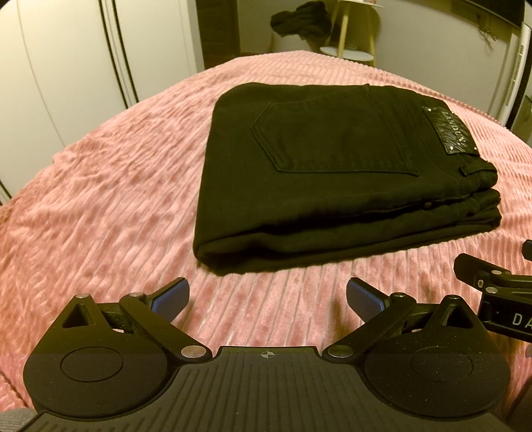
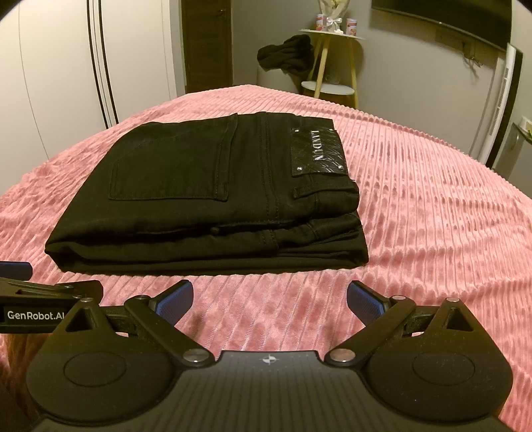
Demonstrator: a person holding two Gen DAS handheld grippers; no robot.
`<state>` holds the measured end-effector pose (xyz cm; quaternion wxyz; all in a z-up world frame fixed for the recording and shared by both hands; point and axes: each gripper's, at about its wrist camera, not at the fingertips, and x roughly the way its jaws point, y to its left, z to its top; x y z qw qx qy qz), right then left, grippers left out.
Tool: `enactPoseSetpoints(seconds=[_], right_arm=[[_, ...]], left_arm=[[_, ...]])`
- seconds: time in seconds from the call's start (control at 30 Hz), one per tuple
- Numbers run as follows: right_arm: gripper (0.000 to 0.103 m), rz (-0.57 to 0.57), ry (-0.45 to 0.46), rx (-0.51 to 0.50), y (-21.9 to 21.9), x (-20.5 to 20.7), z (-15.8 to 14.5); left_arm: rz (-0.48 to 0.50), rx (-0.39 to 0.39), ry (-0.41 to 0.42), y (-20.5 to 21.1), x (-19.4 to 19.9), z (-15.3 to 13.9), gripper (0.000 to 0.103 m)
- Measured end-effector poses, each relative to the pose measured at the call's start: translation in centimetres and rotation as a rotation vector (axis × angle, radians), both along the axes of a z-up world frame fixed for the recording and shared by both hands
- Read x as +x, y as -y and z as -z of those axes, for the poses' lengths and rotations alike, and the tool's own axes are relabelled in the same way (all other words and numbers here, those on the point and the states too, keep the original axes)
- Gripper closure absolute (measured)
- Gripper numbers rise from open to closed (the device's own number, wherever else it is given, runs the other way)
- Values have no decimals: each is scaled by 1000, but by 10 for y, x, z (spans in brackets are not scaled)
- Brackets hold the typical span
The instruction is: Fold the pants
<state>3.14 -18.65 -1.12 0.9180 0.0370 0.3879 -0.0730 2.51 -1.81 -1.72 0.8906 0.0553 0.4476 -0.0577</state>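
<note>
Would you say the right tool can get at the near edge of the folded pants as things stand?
Probably yes. The right tool is open and empty, the folded pants lie straight ahead on the pink bedspread, and nothing lies between them.

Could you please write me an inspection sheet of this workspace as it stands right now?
Surface: pink ribbed bedspread, bare around the job's thing.
Job's things: black pants folded into a compact stack, back pocket and brand patch on top.
Clutter: nothing seen on the bedspread.
Grippers: left gripper and right gripper both open, short of the pants, holding nothing.
Cables: nothing seen.
Surroundings: white wardrobe doors, side table with a dark garment draped beside it, wall screen.
</note>
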Motion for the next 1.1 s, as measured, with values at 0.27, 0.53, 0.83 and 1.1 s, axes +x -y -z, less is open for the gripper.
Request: enactPoseSetpoints(seconds=[0.27,0.53,0.83,1.1], right_arm=[[4,5,1,5,0,0,-1],[4,6,3,7,0,-1,-1],[4,6,6,6,0,-1,-1],[4,11,8,10,1,-2,-2]], left_arm=[[1,-4,3,0,0,-1,0],[-1,-12,0,1,-1,-1,0],[-1,-27,1,0,-3,-2,0],[17,-22,-9,1,-2,-1,0]])
